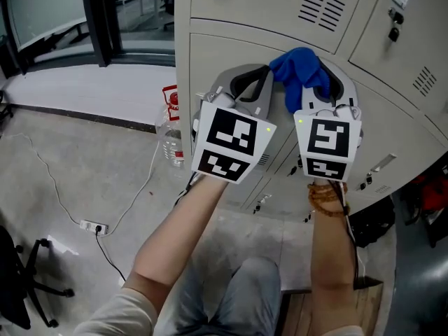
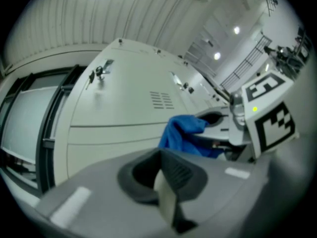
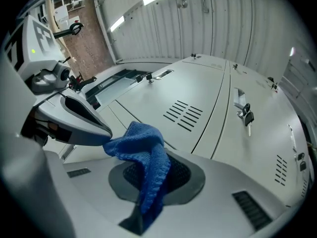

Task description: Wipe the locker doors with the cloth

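The blue cloth hangs bunched in front of the pale grey locker doors. My right gripper is shut on it; in the right gripper view the cloth drapes out of the closed jaws. My left gripper is close beside it on the left, shut with nothing between its jaws. Its tip reaches the cloth's edge. The left gripper view shows the cloth and the right gripper just ahead, against a vented door.
Keys hang in the door locks and vent slots cut the doors. On the floor left of the lockers stand a water bottle, a power strip with its cable and a chair base. A dark bag sits at right.
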A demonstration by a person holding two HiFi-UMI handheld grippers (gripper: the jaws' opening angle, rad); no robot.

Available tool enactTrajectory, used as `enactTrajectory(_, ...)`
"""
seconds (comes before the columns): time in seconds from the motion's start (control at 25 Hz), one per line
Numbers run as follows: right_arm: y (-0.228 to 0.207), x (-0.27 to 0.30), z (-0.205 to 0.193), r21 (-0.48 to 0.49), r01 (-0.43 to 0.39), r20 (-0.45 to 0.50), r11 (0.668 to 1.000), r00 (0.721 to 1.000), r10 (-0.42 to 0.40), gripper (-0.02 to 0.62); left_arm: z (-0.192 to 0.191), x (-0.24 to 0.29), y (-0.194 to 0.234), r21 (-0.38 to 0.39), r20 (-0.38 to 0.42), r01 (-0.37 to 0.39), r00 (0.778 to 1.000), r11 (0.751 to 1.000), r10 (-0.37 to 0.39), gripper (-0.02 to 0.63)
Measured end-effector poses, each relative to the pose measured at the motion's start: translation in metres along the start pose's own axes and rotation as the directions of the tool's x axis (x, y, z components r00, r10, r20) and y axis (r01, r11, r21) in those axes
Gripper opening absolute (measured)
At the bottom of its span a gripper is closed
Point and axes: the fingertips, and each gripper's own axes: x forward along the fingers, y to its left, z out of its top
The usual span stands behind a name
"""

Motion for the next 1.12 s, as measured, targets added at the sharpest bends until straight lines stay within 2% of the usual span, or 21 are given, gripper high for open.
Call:
enactTrajectory(0.16,-0.007,-0.001,0.005,0.002,0.018,0.014,1.0,1.0,-0.018,0.046,0.009,-0.001,0.002,0.0,0.015,0.004,1.0,1.0,-0.004,0.0)
enactTrajectory(0.36,0.001,-0.01,-0.012,0.008,0.044,0.022,0.999,0.999,-0.044,0.046,-0.015,-0.003,-0.007,-0.003,-0.003,0.019,1.0,1.0,-0.019,0.0)
enactTrajectory(0.68,0.048,-0.034,-0.08,0.037,0.035,-0.014,0.999,0.999,-0.035,0.046,-0.087,-0.005,-0.034,-0.036,-0.071,0.044,0.996,0.998,-0.047,0.0)
enactTrajectory(0.92,0.1,-0.052,-0.137,0.166,-0.014,-0.079,0.986,0.996,0.027,0.046,-0.147,-0.013,-0.053,-0.075,-0.143,0.056,0.988,0.996,-0.066,0.0)
enactTrajectory(1.12,0.133,-0.06,-0.176,0.218,-0.039,-0.113,0.975,0.991,0.065,0.046,-0.195,-0.02,-0.068,-0.089,-0.195,0.056,0.978,0.994,-0.073,0.0)
